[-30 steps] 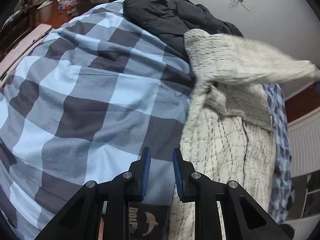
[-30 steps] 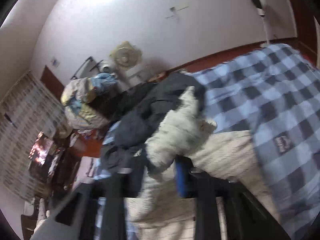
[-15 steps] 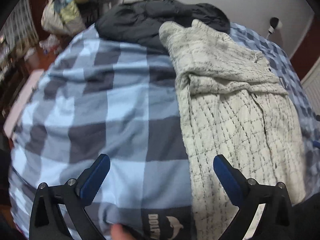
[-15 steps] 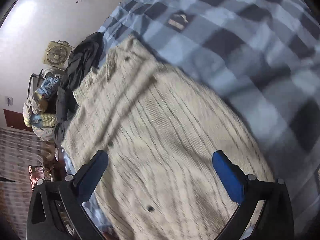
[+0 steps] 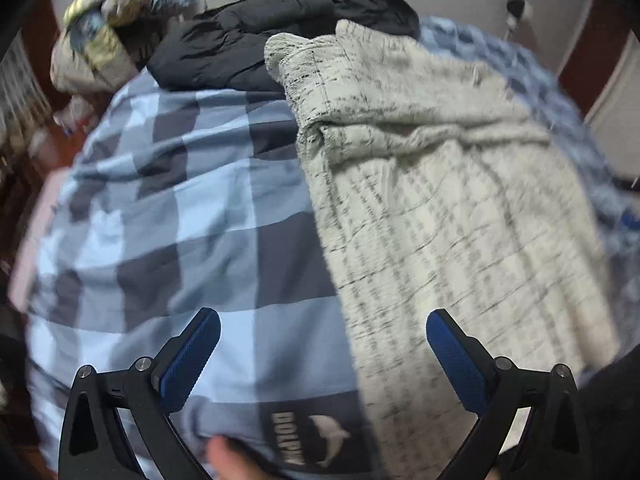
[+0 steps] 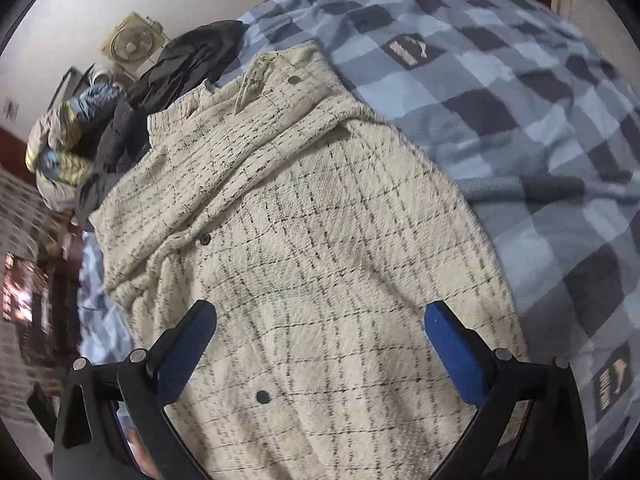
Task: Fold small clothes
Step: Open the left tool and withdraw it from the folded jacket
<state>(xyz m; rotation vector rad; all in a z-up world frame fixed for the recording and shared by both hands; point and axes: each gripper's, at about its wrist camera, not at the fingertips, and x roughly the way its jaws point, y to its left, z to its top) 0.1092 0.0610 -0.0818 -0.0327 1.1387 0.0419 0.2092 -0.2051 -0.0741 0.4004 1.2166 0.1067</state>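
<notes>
Jaws wide apart on the left gripper (image 5: 322, 346), nothing between them; it hovers over the checked duvet (image 5: 192, 208), with the cream tweed jacket (image 5: 448, 208) lying just to the right. Right wrist view: right gripper (image 6: 320, 340) spread too, empty, over the jacket's middle. Sleeves look folded in across the chest, so I'd say the side folds are done and the bottom-to-top fold is left.

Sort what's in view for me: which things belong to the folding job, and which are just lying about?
For the job:
- cream checked cardigan, spread flat on the bed
- left claw, open over the cardigan's edge
- right claw, open over the cardigan

Lying about:
- blue checked duvet
- black jacket
- bundled clothes pile
- box fan
</notes>
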